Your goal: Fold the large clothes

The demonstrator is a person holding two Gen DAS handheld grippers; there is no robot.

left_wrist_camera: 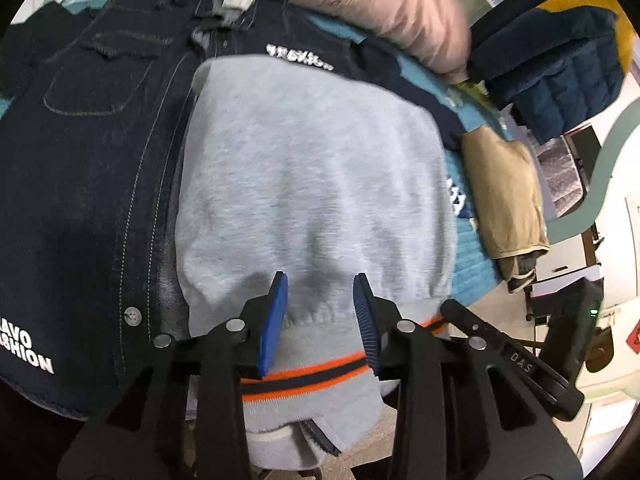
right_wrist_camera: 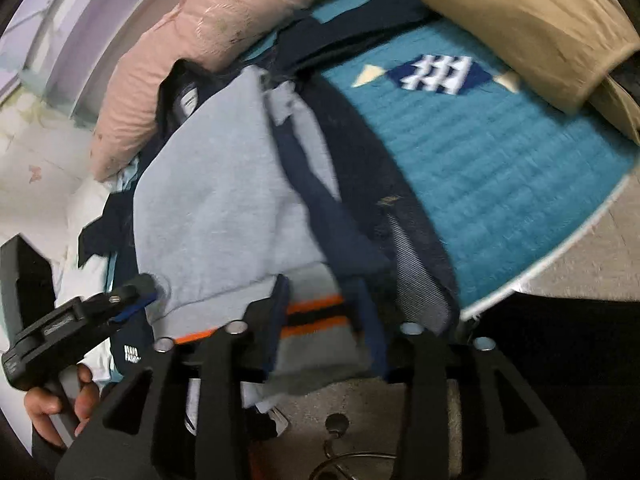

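**Grey sweatshirt mid-fold on crowded bed**

Across a teal quilt (right_wrist_camera: 500, 184) heaped with clothes, a grey sweatshirt (left_wrist_camera: 316, 184) lies spread over a dark denim jacket (left_wrist_camera: 92, 184), its orange-and-navy striped hem (left_wrist_camera: 312, 376) hanging off the near edge. A pink duvet (left_wrist_camera: 384, 4) is bunched along the far side, a tan garment (left_wrist_camera: 508, 196) sits to the right, and a navy puffer jacket (left_wrist_camera: 560, 68) is folded beyond it.

The left gripper (left_wrist_camera: 320, 320) hovers at the sweatshirt's near end with its blue pads (left_wrist_camera: 274, 324) parted wide; grey fabric shows in the gap, but nothing is pinched. The right gripper (right_wrist_camera: 324, 332) sits over the striped hem (right_wrist_camera: 316, 320) with a navy strip of cloth running between its fingers; motion blur hides the tips, so whether it is clamped on the hem cannot be told. The right wrist view also catches the left gripper (right_wrist_camera: 132, 300) at the sweatshirt's left corner, the holder's hand (right_wrist_camera: 56, 404) below it.

By the look of it, the step in hand is taking up the bottom hem to fold the body upward. The next move likely calls for both grippers to close on the hem's two corners, well apart, then lift evenly toward the collar. The denim jacket beneath could snag and ride along if the bite goes too deep.
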